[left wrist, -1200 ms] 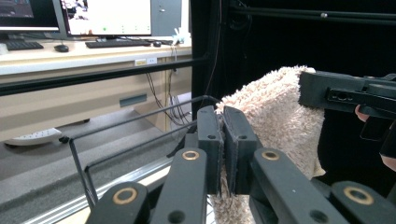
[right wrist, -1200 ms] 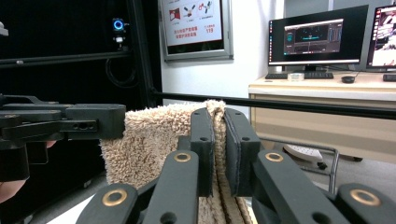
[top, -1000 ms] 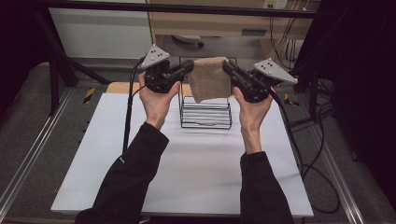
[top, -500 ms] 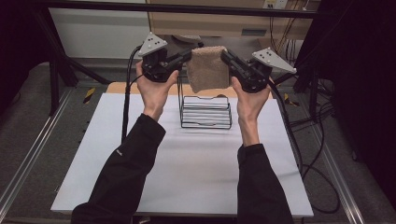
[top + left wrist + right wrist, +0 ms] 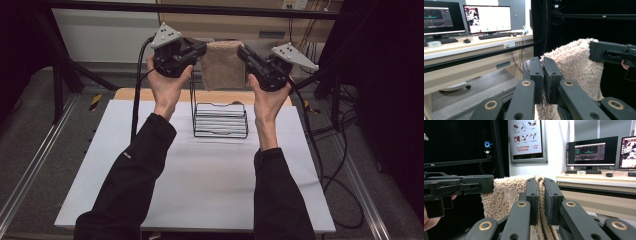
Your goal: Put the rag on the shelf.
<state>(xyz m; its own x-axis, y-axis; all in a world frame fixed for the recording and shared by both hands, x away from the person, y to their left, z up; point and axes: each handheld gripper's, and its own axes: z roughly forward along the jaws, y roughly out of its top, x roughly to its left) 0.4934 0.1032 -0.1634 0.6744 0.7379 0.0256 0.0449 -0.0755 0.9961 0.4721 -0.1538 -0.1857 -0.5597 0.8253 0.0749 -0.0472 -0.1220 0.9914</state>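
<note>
A beige fluffy towel (image 5: 224,65) hangs stretched between the two grippers, high above a black wire rack (image 5: 220,119) on the white table (image 5: 200,170). My left gripper (image 5: 202,49) is shut on the towel's left top edge; in the left gripper view its jaws (image 5: 546,75) pinch the pile of the towel (image 5: 576,70). My right gripper (image 5: 242,51) is shut on the right top edge, and in the right gripper view its jaws (image 5: 541,195) clamp the towel (image 5: 506,195). Each gripper view also shows the other gripper at the towel's far edge.
The wire rack stands near the table's far middle, below the towel. A wooden board edge (image 5: 130,93) lies behind the white surface. Cables (image 5: 330,165) trail off the right side. Black frame bars (image 5: 250,10) cross overhead; desks with monitors (image 5: 486,18) stand beyond.
Both hands have risen together with the towel, lifting it from just over the rack to well above it. Both grips are unchanged.
</note>
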